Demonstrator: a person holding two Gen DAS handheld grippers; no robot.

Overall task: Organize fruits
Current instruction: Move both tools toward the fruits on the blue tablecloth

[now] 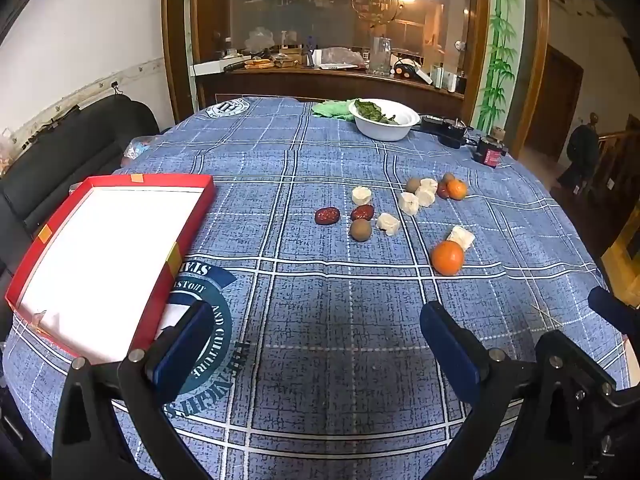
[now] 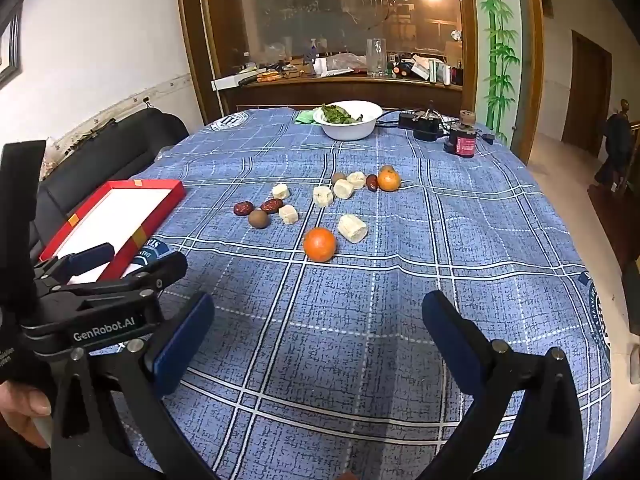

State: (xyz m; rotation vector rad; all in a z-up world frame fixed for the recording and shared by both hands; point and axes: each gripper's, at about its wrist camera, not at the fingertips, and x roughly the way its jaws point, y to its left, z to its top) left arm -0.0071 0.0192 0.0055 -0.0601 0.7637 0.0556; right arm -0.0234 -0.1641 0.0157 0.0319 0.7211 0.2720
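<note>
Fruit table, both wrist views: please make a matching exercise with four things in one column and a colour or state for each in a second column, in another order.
Things:
1. shallow box
2. white bowl
3. nearest orange
4. left gripper

States:
A. jaws wide open, nothing between them
B. round, orange-coloured
C. red rim, white inside, nothing in it
D. holds green leaves

Pairs: 1-C, 2-D, 3-B, 4-A

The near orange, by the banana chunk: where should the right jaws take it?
Grip the near orange across its middle, coming from above and the near side. It is round and sits free on the cloth, but a banana chunk lies close on its far right, so set the jaws near-left and far-right clear of that chunk.
</note>
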